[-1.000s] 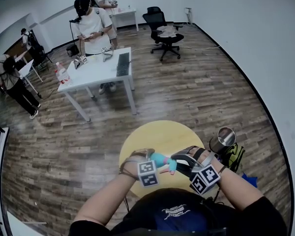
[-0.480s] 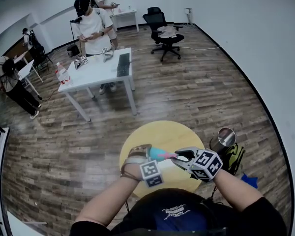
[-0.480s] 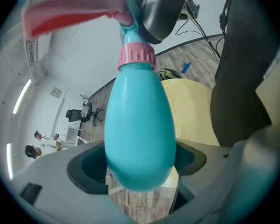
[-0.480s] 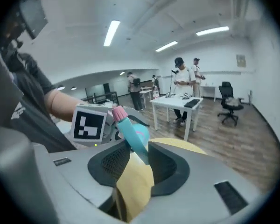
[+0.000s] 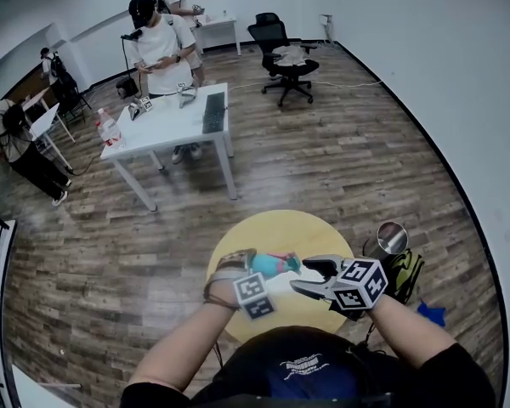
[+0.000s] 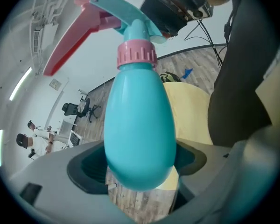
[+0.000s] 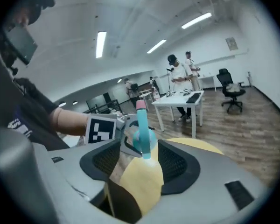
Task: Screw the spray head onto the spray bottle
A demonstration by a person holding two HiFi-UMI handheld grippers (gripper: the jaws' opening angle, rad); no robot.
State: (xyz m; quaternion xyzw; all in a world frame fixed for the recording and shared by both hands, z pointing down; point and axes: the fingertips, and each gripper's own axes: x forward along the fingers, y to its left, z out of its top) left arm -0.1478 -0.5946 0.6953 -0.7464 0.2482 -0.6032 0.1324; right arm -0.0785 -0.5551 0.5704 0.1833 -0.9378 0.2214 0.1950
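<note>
The left gripper (image 6: 139,166) is clamped on the belly of one spray bottle (image 6: 140,120), its dark ribbed pads pressed to either side of the smooth, egg-shaped teal plastic. The bottle lies roughly level, neck pointed at the right gripper (image 5: 311,276). That gripper's jaws have just been opening and stand wide apart. In the right gripper view we see the spray head (image 6: 130,24) in the gap between the pads, untouched by either.

The one spray head sits on the bottle's neck: a ridged pink collar (image 6: 136,55), a teal nozzle body above it, and a long pink trigger (image 6: 67,41) jutting to one side.

We count two bare forearms (image 5: 183,347), reaching up from the bottom of the head view and converging, and two grippers, each with a black-and-white marker cube (image 5: 359,283). The right gripper is held nearly level.

Both tools hang over the near edge of a single round yellow table (image 5: 272,228), which stands on a wood-plank floor (image 5: 340,160).
</note>
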